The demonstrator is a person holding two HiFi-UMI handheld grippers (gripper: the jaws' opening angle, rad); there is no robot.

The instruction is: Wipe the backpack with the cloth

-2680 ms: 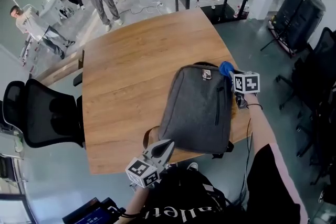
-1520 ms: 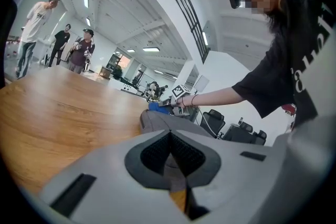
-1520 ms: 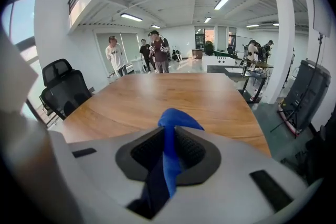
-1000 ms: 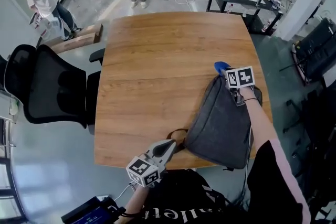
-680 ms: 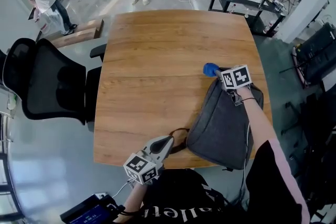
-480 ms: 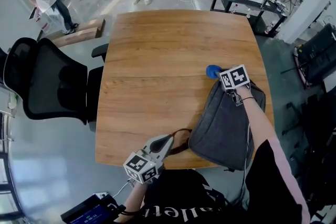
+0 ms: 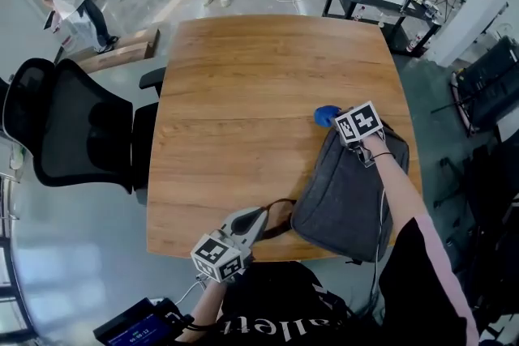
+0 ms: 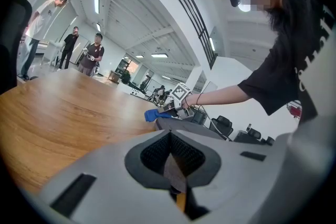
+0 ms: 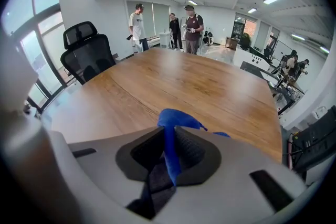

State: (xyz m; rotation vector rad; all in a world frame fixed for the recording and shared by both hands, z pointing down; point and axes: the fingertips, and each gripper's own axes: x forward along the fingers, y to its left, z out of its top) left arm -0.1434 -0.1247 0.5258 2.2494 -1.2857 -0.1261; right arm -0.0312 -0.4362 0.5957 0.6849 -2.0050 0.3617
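Grey fabric backpack (image 7: pixel 345 186) is laid flat at the near right corner of the wooden tabletop (image 7: pixel 243 93), slightly overhanging the near edge. Its dark carry strap (image 8: pixel 172 173) is pinched in the left tongs (image 7: pixel 261 215), which are closed on it at the near edge. Blue cloth (image 7: pixel 326 115) is clamped in the right tongs (image 7: pixel 331 117) and held just beside the backpack's far end, toward the right edge.
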